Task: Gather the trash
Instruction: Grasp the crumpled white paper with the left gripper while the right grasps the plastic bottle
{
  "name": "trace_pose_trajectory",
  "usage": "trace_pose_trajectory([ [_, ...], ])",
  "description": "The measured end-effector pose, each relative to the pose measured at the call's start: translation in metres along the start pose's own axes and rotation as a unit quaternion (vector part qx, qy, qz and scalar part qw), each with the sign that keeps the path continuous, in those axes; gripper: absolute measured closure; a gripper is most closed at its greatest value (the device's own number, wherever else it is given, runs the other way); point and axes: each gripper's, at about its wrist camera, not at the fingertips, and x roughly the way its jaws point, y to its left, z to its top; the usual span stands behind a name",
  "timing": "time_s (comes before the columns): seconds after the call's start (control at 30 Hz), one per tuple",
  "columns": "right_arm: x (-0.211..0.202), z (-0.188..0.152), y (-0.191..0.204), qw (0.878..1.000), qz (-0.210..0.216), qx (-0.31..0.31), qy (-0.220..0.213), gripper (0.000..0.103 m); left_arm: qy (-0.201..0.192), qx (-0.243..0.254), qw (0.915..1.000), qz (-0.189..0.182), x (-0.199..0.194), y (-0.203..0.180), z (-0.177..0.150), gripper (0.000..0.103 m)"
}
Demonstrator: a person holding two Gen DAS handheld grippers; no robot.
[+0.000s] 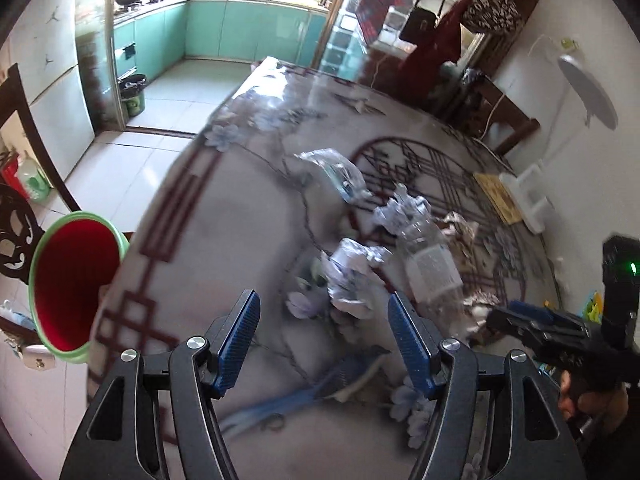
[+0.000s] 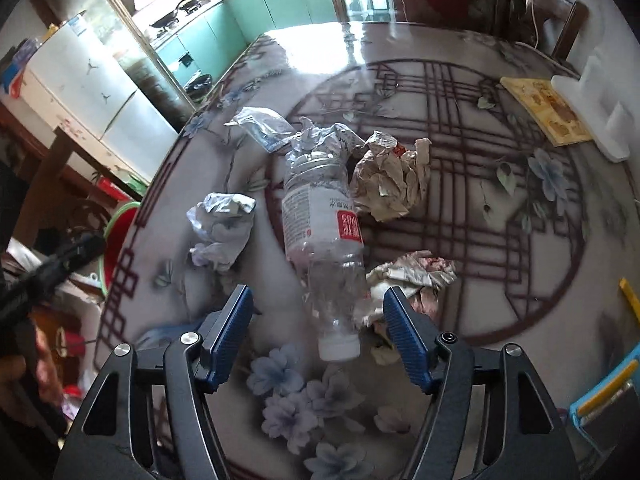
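Observation:
A crushed clear plastic bottle (image 2: 322, 236) with a white cap lies on the patterned table (image 2: 500, 220), cap end between the open fingers of my right gripper (image 2: 318, 312). Crumpled paper balls lie around it: a white one (image 2: 222, 232) to its left, a beige one (image 2: 390, 178) to its right, a pinkish one (image 2: 408, 280) by the right finger, and a clear plastic wrapper (image 2: 260, 126) behind. My left gripper (image 1: 324, 314) is open and empty above the table, just short of the white paper ball (image 1: 352, 276) and the bottle (image 1: 430, 264). A green bin with a red inside (image 1: 66, 282) stands off the table's left edge.
A white plastic stand (image 2: 600, 120) and a yellow booklet (image 2: 546, 110) sit at the table's far right. A chair (image 1: 500, 116) stands behind the table. A fridge (image 1: 52, 80) and a kitchen with teal cabinets (image 1: 248, 32) lie beyond. The right gripper shows in the left wrist view (image 1: 560, 328).

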Motion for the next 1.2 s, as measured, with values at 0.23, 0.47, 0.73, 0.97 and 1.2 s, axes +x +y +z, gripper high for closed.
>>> trace_pose_trajectory([
  [0.23,0.054,0.016,0.008,0.999,-0.006,-0.029,0.042,0.035,0.01,0.008,0.9999,0.009,0.003,-0.01,-0.008,0.037],
  [0.47,0.076,0.003,0.007,0.996,0.016,-0.021,0.082,0.047,0.031,0.005,0.9993,0.019,0.025,-0.008,-0.011,0.037],
  [0.73,-0.001,-0.014,-0.012,0.999,0.029,0.015,0.005,0.047,0.053,0.003,0.9986,0.009,0.077,-0.016,0.001,0.037],
  [0.97,-0.023,-0.019,-0.02,0.999,0.015,0.031,-0.006,0.047,0.08,-0.013,0.9967,-0.001,0.137,-0.018,0.012,0.038],
  [1.2,-0.024,-0.007,-0.001,1.0,0.009,0.02,-0.014,0.047,0.069,0.0,0.9973,-0.024,0.127,-0.02,0.016,0.069],
])
